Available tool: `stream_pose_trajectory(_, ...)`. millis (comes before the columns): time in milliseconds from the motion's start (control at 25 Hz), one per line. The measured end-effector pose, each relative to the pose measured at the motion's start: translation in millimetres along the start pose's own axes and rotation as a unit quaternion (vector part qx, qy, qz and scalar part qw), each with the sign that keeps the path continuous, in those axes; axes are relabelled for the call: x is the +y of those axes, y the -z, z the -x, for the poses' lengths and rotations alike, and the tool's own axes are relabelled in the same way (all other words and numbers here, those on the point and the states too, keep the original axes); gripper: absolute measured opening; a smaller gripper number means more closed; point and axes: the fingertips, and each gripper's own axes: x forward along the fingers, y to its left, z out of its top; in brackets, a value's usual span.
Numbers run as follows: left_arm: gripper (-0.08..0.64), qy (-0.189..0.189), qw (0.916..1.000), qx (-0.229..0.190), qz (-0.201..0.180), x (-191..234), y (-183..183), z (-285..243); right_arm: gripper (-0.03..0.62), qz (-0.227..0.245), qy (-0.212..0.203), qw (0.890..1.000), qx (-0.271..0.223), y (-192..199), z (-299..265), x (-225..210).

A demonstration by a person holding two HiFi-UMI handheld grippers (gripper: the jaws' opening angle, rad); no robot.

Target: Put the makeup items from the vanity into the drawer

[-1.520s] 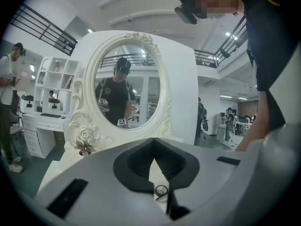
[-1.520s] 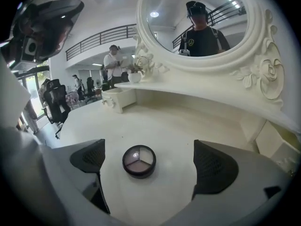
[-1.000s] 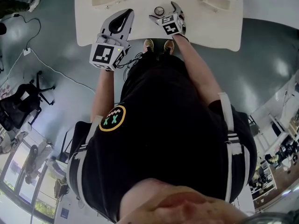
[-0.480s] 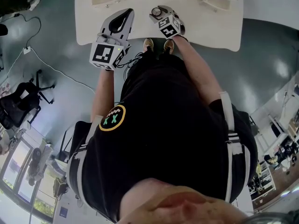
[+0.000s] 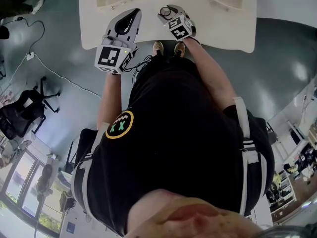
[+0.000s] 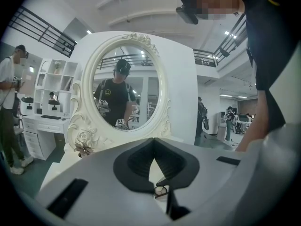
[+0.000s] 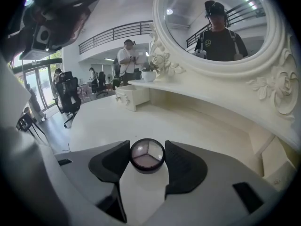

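Right gripper [image 7: 147,148] is clamped on a round compact [image 7: 147,155], three-shade pan facing up; its jaws have just been closing, and both pads now press the compact's sides over the bare vanity top [image 7: 155,121], in front of the oval mirror [image 7: 221,22]. Left gripper [image 6: 154,147] is empty with its jaw tips touching, held just beside the right one at the vanity's front edge. A small drawer box [image 7: 134,96] sits at the far left end of the top, well apart from the compact.
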Motion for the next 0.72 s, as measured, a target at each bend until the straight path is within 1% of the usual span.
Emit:
stream_pose_trajectory(320,0.018,0.029,0.9995,-0.011,0.000,-12,-5,-12,0.253,-0.006,0.037,0.999,-0.019,-14,37,-23)
stream_pose_trajectory(520,0.018,0.065,0.9977,-0.021,-0.002,-22,-5,-36,0.253,-0.016,0.088,0.996,-0.026,-8,70,-62)
stream_pose_trajectory(640,0.018,0.094,0.9951,-0.031,-0.002,-34,-9,-52,0.253,-0.029,0.127,0.991,-0.025,1,95,-91)
stream_pose_trajectory(720,0.018,0.109,0.9935,-0.032,-0.002,-44,-11,-60,0.253,-0.037,0.146,0.988,-0.025,5,113,-105)
